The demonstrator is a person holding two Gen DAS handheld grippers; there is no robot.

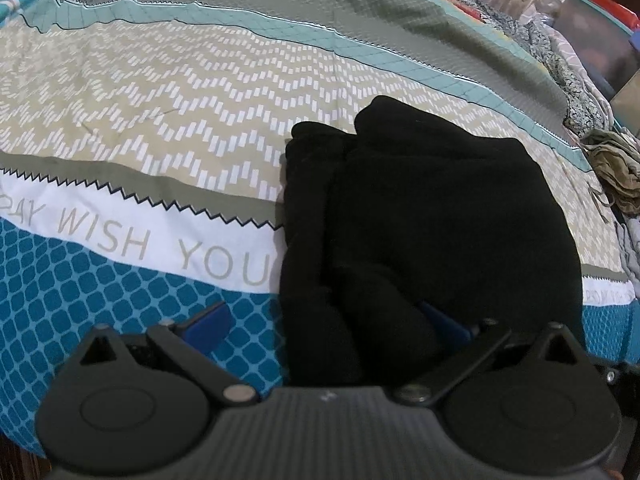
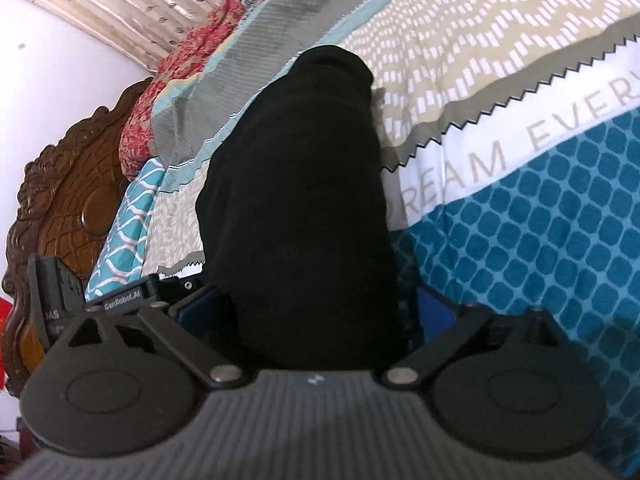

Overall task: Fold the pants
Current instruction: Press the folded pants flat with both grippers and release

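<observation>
The black pants [image 1: 420, 216] are seen folded into a thick bundle lying on the patterned bedsheet [image 1: 160, 92], toward the near right of the bed in the left wrist view. The left gripper [image 1: 324, 324] is held low over the near edge of the bundle with its jaws spread wide; one blue pad [image 1: 208, 320] is seen over the blue-checked part of the sheet to the left, the other is half hidden by the black cloth, and no pinch on the fabric is shown. In the right wrist view the right gripper [image 2: 316, 304] is likewise spread wide, the bundle [image 2: 296, 200] lying between its blue fingers without being squeezed. On the white band of the sheet, grey lettering can be read: "WISH YOU" [image 1: 160, 244] in the left view and "DREAM EVER" [image 2: 520, 148] in the right view, cut off at the picture's edge. "GenRobot.AI" [image 2: 122, 303] is printed on a black part at the left. A carved wooden headboard [image 2: 68, 208] is seen far left.
</observation>
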